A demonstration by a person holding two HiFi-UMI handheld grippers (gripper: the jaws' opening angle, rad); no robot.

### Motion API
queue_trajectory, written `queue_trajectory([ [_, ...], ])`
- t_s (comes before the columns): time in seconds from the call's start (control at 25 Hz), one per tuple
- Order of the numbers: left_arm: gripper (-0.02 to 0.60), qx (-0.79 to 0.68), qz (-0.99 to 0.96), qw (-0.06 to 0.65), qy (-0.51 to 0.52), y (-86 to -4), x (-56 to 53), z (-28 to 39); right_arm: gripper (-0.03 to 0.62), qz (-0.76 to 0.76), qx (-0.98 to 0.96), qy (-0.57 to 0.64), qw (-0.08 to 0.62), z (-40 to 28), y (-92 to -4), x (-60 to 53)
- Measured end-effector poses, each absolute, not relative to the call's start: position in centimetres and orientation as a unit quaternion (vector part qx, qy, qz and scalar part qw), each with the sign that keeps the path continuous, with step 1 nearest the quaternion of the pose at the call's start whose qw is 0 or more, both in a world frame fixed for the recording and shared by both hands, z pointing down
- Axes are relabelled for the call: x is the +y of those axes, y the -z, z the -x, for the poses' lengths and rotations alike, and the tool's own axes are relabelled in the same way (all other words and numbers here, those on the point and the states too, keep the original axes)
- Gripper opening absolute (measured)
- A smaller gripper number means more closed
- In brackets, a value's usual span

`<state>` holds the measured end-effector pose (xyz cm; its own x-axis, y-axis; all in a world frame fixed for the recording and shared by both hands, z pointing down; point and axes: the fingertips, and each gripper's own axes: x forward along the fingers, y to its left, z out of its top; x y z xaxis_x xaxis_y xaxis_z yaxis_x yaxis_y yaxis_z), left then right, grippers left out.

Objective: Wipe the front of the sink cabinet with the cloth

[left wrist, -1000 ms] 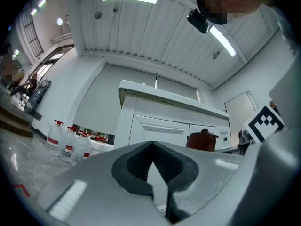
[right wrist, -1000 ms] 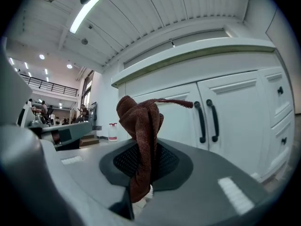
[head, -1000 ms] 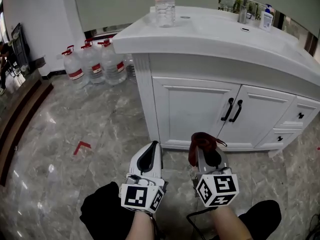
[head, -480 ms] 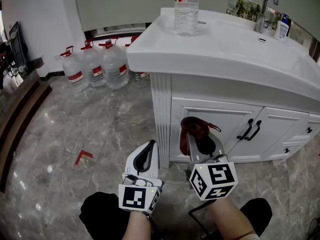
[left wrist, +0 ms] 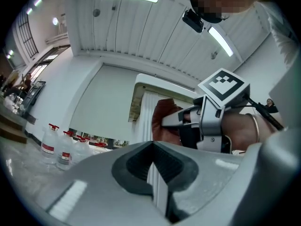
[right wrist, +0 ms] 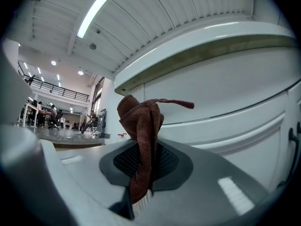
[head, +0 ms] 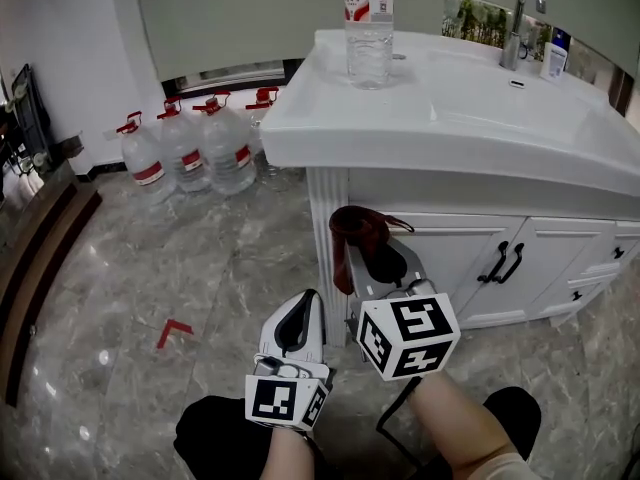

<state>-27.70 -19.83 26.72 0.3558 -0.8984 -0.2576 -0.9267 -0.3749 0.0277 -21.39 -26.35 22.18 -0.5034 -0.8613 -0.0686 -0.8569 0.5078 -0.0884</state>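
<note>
Cloth (head: 358, 230), dark red and bunched, sits in your right gripper (head: 368, 258), whose jaws are clenched on it. Over the last second you have lifted it from low in front of the doors up to the left end of the sink cabinet (head: 455, 253). It is now by the fluted corner post (head: 324, 230), just under the countertop lip. Contact with the panel I can't confirm (neither view settles it), so wiping looks about to begin rather than under way. Your left gripper (head: 305, 308) hangs lower, jaws pressed together on nothing, short of the cabinet. Starting at that corner suits a sweep rightward across the doors.
</note>
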Motion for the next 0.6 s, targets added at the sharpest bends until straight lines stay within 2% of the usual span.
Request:
queue_trajectory([
  [0.28, 0.000, 0.543, 0.827, 0.054, -0.136, -26.4, -19.6, 26.6, 0.083, 0.507, 0.861, 0.018, 0.052, 19.5, -22.2, -26.6],
  [0.6, 0.000, 0.519, 0.844, 0.064, -0.124, -26.6, -19.6, 23.7, 0.084, 0.535, 0.844, 0.009, 0.041, 13.8, -22.6, -26.5],
])
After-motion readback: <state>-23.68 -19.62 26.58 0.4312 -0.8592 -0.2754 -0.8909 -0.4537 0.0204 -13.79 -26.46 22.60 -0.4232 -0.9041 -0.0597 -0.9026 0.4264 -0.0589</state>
